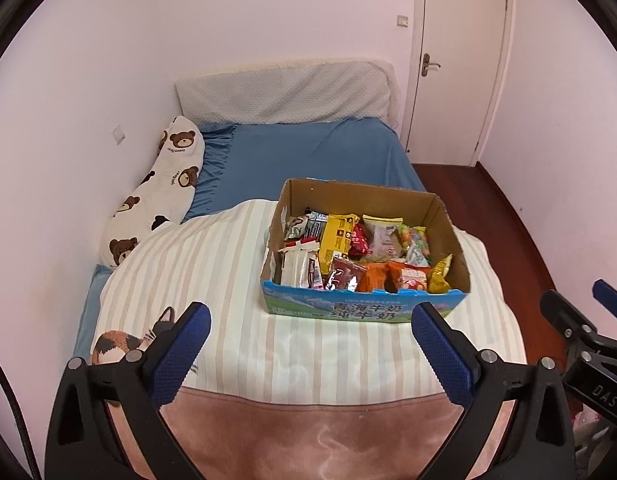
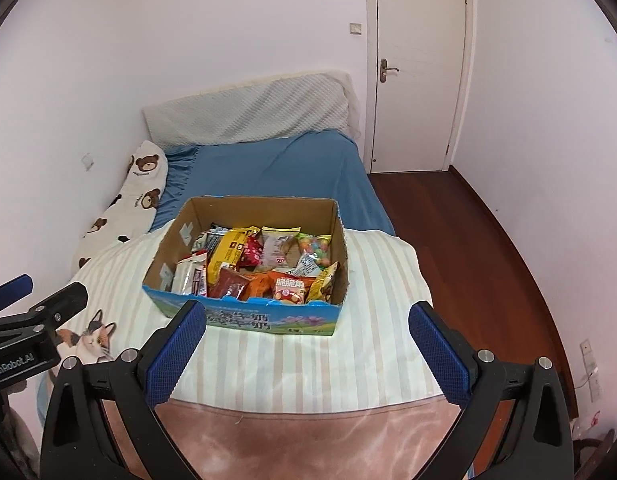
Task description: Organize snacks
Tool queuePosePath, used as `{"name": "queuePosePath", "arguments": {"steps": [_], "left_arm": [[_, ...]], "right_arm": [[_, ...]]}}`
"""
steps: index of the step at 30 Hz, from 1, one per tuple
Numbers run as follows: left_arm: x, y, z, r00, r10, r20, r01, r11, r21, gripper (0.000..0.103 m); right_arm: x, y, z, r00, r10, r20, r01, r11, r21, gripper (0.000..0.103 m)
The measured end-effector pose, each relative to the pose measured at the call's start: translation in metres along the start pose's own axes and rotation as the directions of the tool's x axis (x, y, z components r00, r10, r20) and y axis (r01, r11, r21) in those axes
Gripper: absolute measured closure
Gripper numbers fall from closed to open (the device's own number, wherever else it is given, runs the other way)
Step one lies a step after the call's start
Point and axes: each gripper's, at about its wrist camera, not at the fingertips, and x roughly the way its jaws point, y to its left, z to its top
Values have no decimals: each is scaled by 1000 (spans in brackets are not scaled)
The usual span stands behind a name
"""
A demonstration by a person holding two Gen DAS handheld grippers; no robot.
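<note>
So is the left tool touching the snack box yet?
Apart. In the left wrist view, striped blanket shows between the open left tool and the snack box.

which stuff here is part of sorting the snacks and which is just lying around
For the job:
- open cardboard box with blue printed front
- mixed snack packets inside
- left gripper, right gripper, both open

Lying about:
- bear-print white pillow
- striped cream blanket

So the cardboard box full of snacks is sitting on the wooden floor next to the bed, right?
Not quite. The cardboard box full of snacks is sitting on the striped blanket on top of the bed, not on the wooden floor. The right wrist view shows it.
</note>
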Motion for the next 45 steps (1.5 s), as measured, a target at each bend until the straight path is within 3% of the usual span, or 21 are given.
{"name": "queuePosePath", "arguments": {"steps": [17, 27, 45], "left_arm": [[77, -12, 21, 996, 32, -88, -29, 999, 35, 0], [88, -16, 24, 994, 33, -100, -28, 998, 53, 0], [91, -21, 21, 993, 22, -114, -16, 998, 60, 0]], "right_arm": [[71, -5, 19, 997, -58, -48, 59, 998, 31, 0], [96, -3, 18, 994, -69, -81, 72, 997, 37, 0], [93, -6, 13, 993, -69, -95, 73, 996, 44, 0]]}}
